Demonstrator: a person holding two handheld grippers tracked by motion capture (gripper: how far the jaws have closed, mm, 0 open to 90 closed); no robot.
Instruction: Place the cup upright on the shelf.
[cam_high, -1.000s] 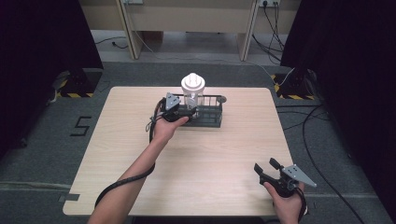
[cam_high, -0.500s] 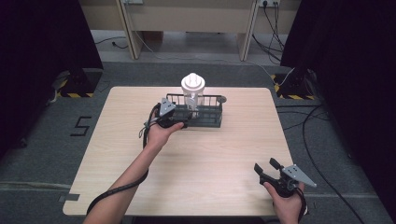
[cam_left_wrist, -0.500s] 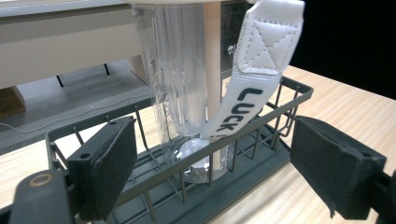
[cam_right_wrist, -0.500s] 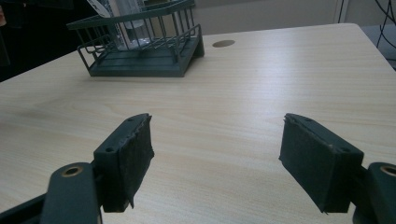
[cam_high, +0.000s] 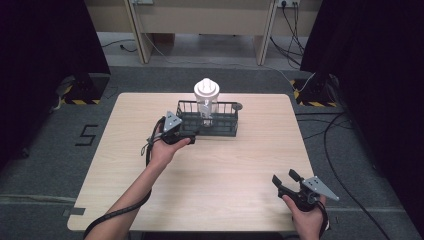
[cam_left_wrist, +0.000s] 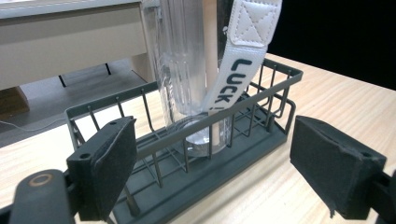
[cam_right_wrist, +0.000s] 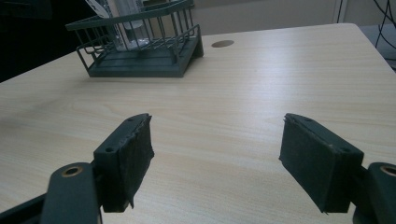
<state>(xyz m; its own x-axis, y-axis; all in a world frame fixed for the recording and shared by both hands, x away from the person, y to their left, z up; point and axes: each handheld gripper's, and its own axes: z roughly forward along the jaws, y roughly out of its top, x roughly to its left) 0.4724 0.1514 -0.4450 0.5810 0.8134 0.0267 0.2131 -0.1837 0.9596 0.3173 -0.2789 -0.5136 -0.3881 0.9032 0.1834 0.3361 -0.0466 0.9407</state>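
The left gripper (cam_high: 192, 138) stands wide open just beside the near left end of the dark grey wire basket (cam_high: 225, 129), seemingly not touching it. Inside stands a clear plastic bottle (cam_high: 206, 106) with a white strap (cam_left_wrist: 239, 60). The right gripper (cam_high: 285, 181), jaws wide, hovers well apart over the light wooden table (cam_high: 235, 170).

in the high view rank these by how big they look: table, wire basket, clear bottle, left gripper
1. table
2. wire basket
3. clear bottle and left gripper: look about alike, so unranked.
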